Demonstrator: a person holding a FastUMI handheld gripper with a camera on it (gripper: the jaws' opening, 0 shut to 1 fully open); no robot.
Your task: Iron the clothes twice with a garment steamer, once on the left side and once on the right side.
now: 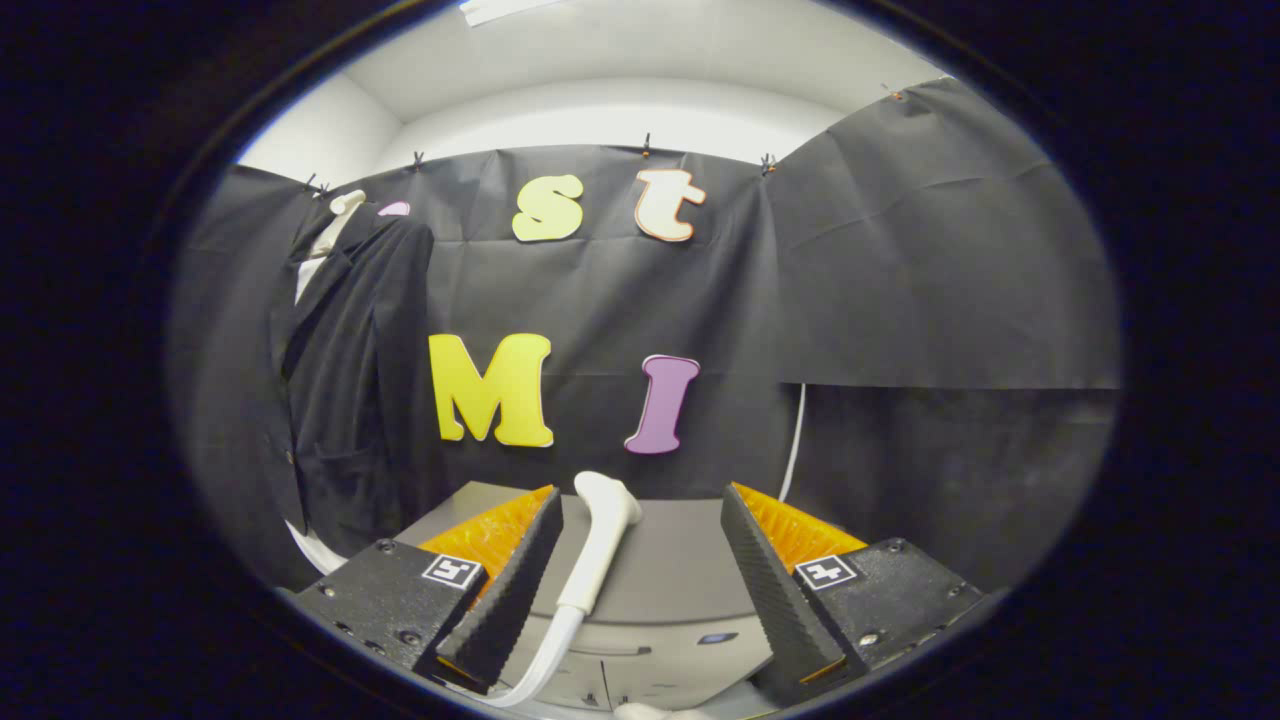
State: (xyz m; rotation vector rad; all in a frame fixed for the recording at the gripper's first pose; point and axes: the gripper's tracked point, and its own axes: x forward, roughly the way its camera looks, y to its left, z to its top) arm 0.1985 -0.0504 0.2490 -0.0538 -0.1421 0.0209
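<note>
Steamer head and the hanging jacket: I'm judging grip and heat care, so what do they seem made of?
The steamer head, lying between the open fingers of the gripper, looks like smooth moulded plastic: even off-white with a soft sheen. The jacket looks like matte woven cloth, with draping folds and no shine.

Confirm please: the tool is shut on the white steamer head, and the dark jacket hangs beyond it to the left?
Not quite. In the gripper view the tool is open; the white steamer head stands between its fingers, unpressed. The dark jacket does hang beyond it to the left.
</note>
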